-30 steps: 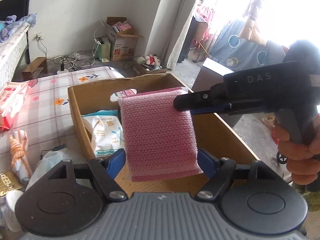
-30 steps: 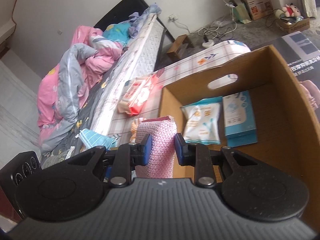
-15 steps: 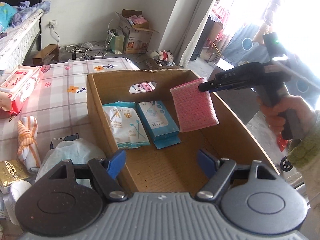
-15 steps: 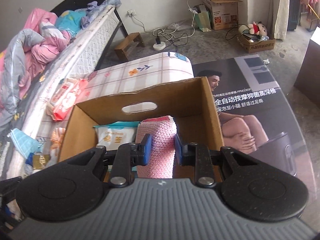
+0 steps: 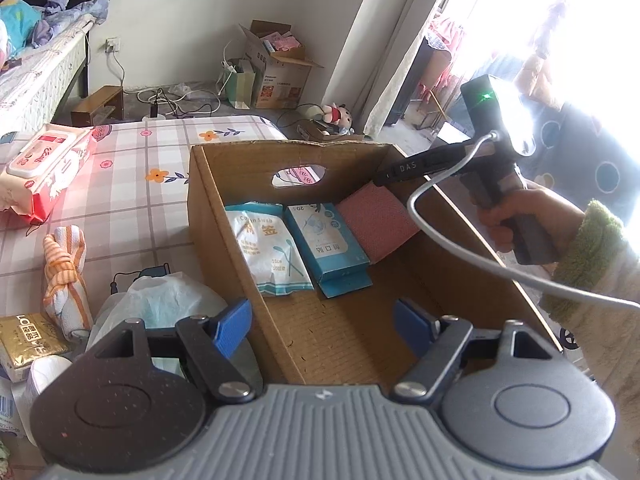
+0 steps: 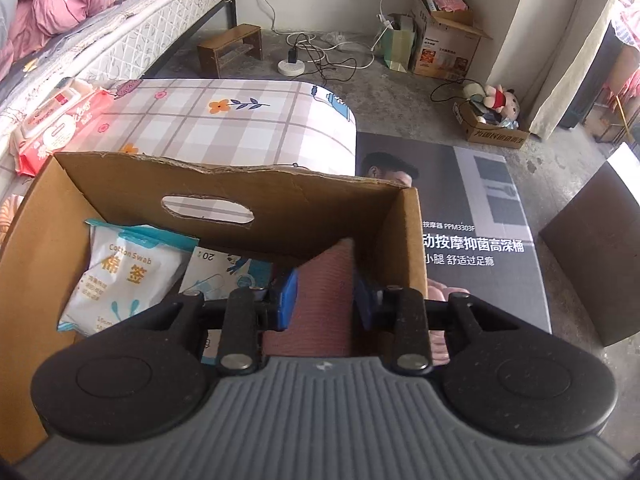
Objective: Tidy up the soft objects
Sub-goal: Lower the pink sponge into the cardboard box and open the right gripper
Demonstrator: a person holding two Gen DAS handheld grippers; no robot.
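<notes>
Inside cardboard box, right gripper fingers opening around pink sponge, left gripper fingers apart, empty.

A white wall fills the upper frame above a grey concrete floor. At upper left stands a bed with rumpled bedding. A pale curtain hangs upper right, beside a window flooding glare.

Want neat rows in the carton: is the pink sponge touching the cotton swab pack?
Apart. The left wrist view shows the blue box lying between the pink sponge and the cotton swab pack.
</notes>
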